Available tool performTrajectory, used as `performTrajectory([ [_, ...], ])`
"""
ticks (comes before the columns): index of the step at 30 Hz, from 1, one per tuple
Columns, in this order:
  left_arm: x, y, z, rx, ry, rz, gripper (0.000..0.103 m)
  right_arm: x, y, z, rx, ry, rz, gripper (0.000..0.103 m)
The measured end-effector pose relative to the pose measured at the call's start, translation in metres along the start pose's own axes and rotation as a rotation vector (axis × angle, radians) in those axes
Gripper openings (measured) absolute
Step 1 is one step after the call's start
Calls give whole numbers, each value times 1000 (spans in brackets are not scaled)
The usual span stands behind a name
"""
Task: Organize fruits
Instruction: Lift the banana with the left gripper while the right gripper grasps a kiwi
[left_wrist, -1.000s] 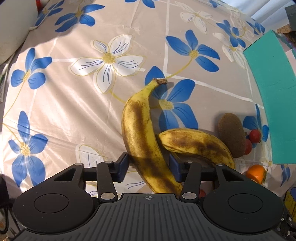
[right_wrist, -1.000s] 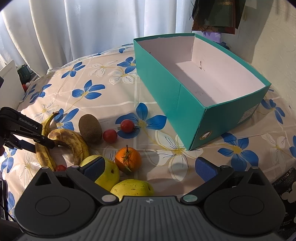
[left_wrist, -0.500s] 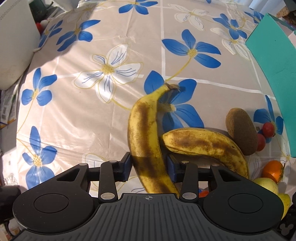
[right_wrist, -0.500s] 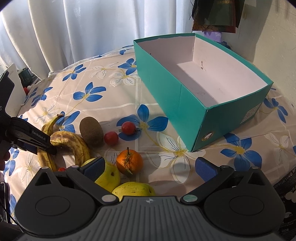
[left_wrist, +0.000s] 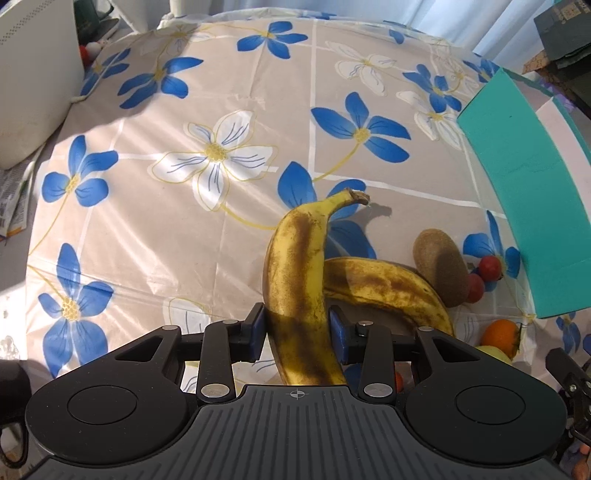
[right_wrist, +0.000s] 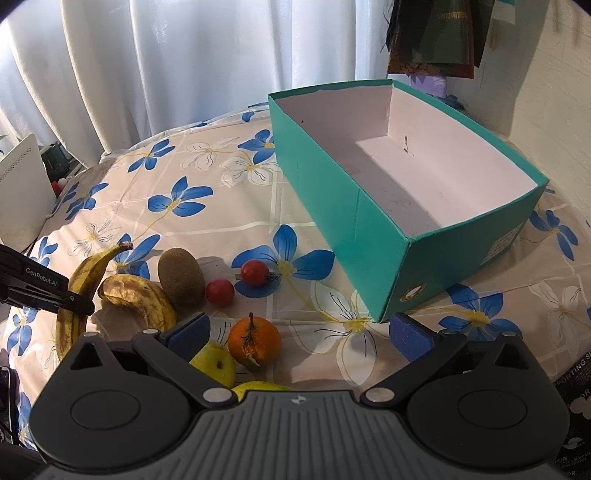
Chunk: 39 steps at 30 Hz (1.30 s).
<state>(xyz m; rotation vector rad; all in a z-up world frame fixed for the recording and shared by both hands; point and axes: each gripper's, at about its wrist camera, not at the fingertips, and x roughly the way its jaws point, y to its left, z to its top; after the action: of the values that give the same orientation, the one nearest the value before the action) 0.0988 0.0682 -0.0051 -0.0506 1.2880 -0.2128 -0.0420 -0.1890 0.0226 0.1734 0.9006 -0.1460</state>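
The left gripper carries the white word "GenRobot.AI" on its arm in the right wrist view. Its blue pads press both sides of a spotted banana, which it holds at the near left of the table. The right gripper stands wide open and holds nothing.

A plastic tablecloth with blue and white flowers covers the table, and white curtains hang behind. The teal box has a label too small to read. A second banana lies beside a kiwi. One pear is partly hidden behind the right gripper.

kiwi right of 2 bananas | orange before | box right
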Motion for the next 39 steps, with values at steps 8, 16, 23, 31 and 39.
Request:
performTrajectory([
  [8,-24,-10,-2,27,-60,-70,39,12,16,15,-65,-8,54,95],
  [16,-35,-2,-5,13,-102,-83,40,47,49,45,-154,38,160,77],
  [23,-35,6,-4,-12,-106,-98,40,96,82,58,-223,159,228,58],
  [31,-32,13,-2,-38,-101,-102,40,121,94,61,-233,245,254,46],
  [39,-31,6,1,-15,-95,-110,40,130,95,58,-241,258,235,43],
])
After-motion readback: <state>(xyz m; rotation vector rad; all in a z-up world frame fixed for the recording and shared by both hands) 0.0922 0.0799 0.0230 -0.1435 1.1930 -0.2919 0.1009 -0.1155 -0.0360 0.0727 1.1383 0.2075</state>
